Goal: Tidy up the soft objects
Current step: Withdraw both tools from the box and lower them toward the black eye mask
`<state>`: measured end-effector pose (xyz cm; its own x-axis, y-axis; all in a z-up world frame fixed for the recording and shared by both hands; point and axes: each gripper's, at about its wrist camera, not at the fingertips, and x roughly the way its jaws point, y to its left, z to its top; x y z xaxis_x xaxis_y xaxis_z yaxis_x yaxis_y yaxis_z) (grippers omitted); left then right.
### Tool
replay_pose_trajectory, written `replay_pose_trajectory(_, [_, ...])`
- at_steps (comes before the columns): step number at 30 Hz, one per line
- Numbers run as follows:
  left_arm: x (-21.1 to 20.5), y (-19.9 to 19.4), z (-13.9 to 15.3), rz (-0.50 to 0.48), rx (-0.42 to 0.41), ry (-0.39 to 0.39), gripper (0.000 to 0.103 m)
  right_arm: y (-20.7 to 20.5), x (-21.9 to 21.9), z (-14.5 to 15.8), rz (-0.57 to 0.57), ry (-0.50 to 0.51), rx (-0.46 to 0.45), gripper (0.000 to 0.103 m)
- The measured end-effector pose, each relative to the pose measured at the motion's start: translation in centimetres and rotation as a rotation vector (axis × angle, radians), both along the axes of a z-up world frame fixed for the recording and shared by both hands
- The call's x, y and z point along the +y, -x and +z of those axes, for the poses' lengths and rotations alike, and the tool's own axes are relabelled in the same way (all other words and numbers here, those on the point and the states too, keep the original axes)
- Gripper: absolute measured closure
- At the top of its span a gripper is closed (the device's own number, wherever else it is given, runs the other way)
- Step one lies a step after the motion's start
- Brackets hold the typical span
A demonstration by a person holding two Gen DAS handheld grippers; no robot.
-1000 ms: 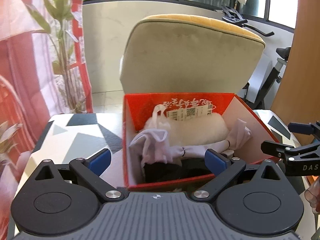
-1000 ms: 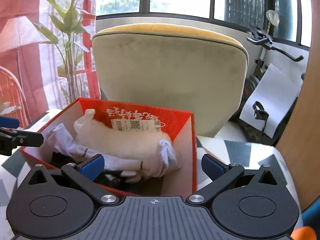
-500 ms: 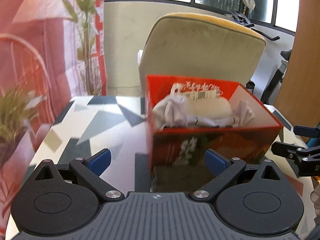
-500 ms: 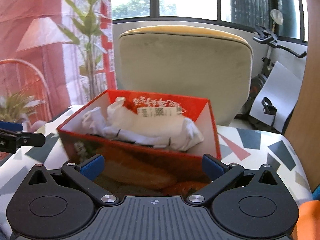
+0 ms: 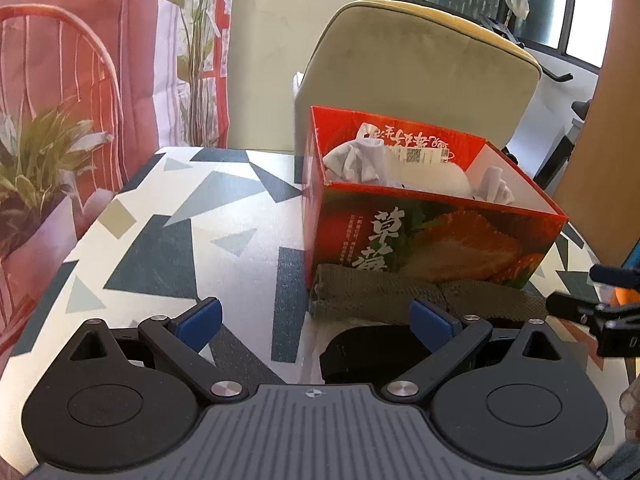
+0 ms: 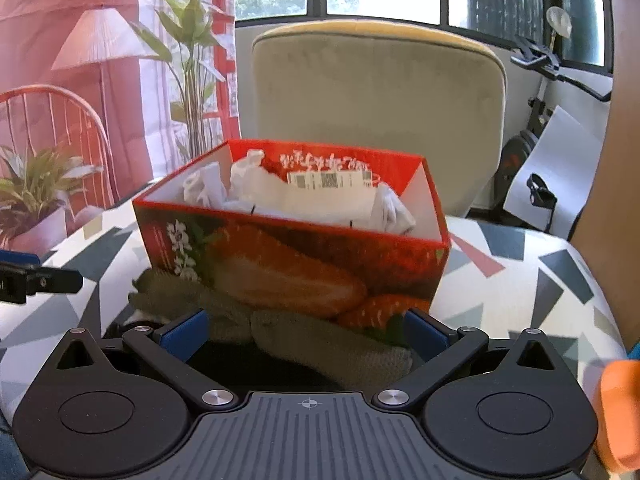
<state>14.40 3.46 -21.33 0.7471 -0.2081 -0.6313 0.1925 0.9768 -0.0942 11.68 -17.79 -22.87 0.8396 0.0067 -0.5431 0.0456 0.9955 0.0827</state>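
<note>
Both grippers, left gripper and right gripper, gape wide and empty. Olive knit socks lie against the strawberry box at six o'clock; picking them up seems next.

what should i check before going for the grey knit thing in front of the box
1. Left gripper open and holding nothing: ok.
2. Right gripper open and holding nothing: ok.
3. Grey knit item reachable: ok, it lies on the patterned table against the front of the red strawberry box, between the right gripper's fingers.
4. Knit item clear of other things: not ok, a black item lies beside it, touching or overlapping it.
5. Room in the box: cannot tell, white soft items already fill much of it.
6. Grippers apart from each other: ok, each sees the other only at its frame edge.
</note>
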Motion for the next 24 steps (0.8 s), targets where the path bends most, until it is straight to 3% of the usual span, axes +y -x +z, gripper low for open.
replay_pose_trajectory(17, [0.2, 0.0, -3.2, -0.006, 0.123, 0.053, 0.004, 0.3, 0.4, -3.7, 0.003, -0.031, 0.115, 0.0])
replay_pose_trajectory(24, [0.3, -0.4, -4.5, -0.01, 0.17, 0.072, 0.016, -0.1, 0.6, -5.1, 0.011, -0.008, 0.166, 0.0])
